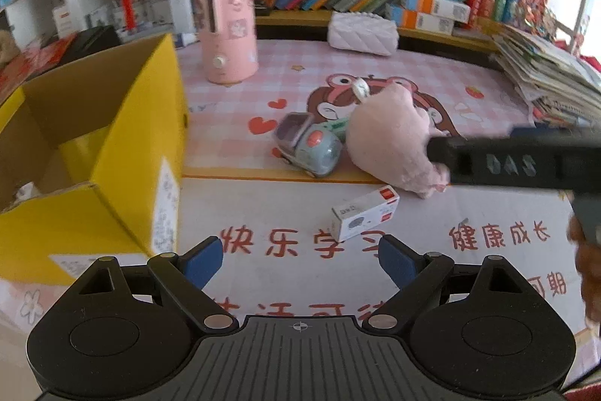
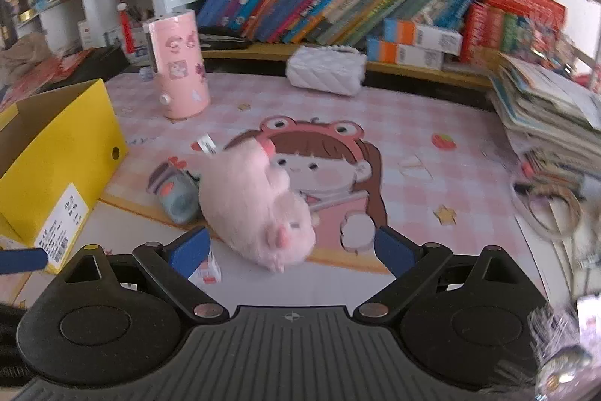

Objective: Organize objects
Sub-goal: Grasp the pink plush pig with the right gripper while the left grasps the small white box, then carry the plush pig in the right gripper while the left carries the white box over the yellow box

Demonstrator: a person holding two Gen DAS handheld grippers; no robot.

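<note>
Holding both claws wide apart, nothing between the pads on either. Your left gripper [image 1: 298, 260] hangs over the white strip of the desk mat [image 1: 432, 93], with the small white box [image 1: 364, 213] lying just beyond its tips at 12 o'clock. Pink plush toy [image 1: 390, 141] sits further out at 1 o'clock on the mat, touching the grey toy car [image 1: 310, 147] at its 9 o'clock side. Open yellow box [image 1: 94, 153] stands at 10 o'clock, flaps up, something small and pale inside, can't tell what. Your right gripper [image 2: 291, 248] points at the plush toy [image 2: 255, 209], which lies just ahead of the tips at 12 o'clock, not touched by either pad. In the left view, the right tool's dark body crosses in front of the plush from 3 o'clock. Pink cylinder [image 2: 178, 66] stands upright at 11 o'clock, well apart.
</note>
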